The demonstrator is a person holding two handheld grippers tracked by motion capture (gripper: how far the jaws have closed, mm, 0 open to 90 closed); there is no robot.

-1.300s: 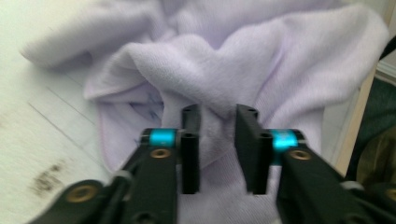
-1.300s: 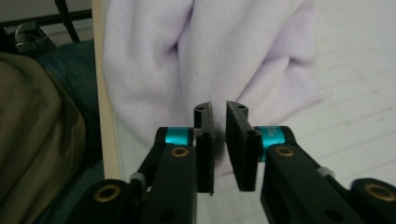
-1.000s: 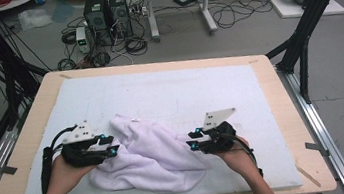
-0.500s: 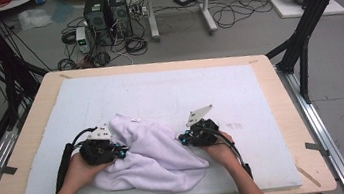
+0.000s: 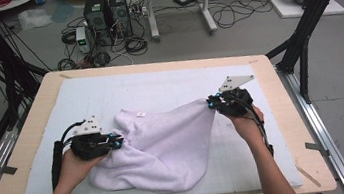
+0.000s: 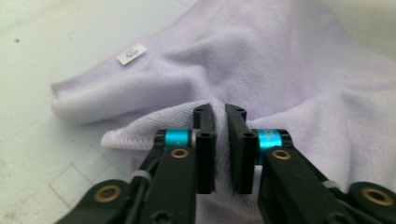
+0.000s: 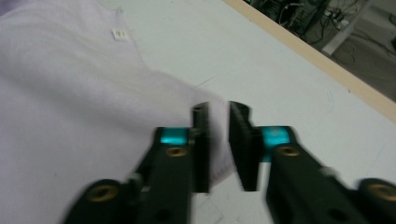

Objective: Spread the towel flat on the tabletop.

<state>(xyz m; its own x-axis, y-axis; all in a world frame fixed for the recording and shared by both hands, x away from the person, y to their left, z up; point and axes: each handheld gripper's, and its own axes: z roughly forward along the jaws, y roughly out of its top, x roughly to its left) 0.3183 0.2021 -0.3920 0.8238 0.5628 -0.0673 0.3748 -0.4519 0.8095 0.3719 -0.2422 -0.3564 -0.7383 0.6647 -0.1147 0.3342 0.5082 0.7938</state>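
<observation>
Nearest the person, the left gripper [image 5: 118, 143] sits low over the near left part of the table and pinches a bunched fold of the pale lilac towel [image 5: 164, 146]; its own view shows the cloth squeezed in the narrow gap between the jaws, which have just eased apart slightly while keeping the fabric clamped. The towel lies crumpled on the white mat [image 5: 158, 86] toward the table's near middle, its small white label [image 5: 140, 114] facing up near its far edge. Farther back and to the right, the right gripper [image 5: 212, 102] holds the towel's right corner raised off the mat, the cloth stretched taut toward it; its jaws, also just loosened a little, have the hem caught between them. Beyond the wooden table [image 5: 156, 66], computer towers [image 5: 107, 9] and cables lie on the floor.
</observation>
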